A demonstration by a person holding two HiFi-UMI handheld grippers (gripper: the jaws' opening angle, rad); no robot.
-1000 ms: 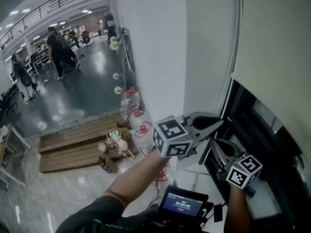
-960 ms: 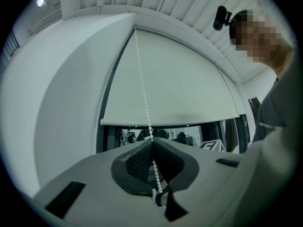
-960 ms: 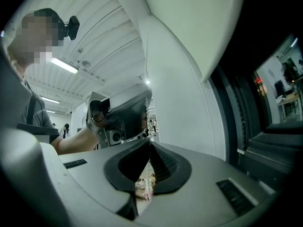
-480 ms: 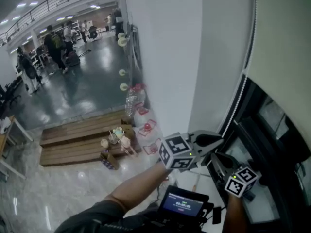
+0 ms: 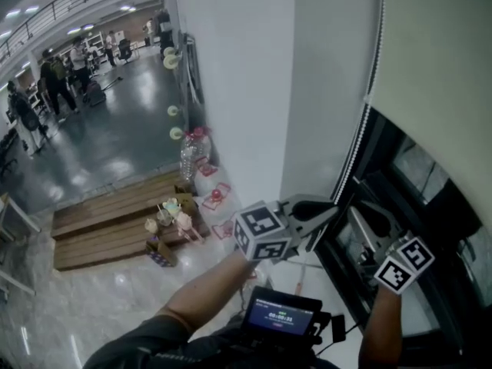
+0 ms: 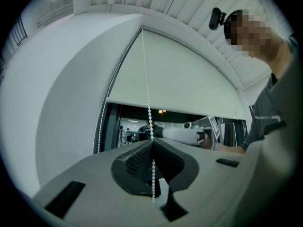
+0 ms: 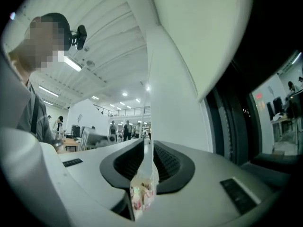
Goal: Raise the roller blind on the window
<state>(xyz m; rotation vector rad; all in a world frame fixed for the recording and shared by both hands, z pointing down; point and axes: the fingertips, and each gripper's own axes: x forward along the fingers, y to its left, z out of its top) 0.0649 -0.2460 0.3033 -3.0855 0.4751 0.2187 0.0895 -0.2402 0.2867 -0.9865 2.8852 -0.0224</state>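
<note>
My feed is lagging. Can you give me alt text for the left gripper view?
The left gripper is shut on the thin white bead chain, which runs straight up in front of the cream fabric roller blind. The blind covers the upper part of the dark window, leaving a strip of glass bare below its bottom edge.

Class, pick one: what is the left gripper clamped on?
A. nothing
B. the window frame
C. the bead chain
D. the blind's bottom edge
C: in the left gripper view, the jaws of the left gripper meet on the bead chain, which hangs down through them.
</note>
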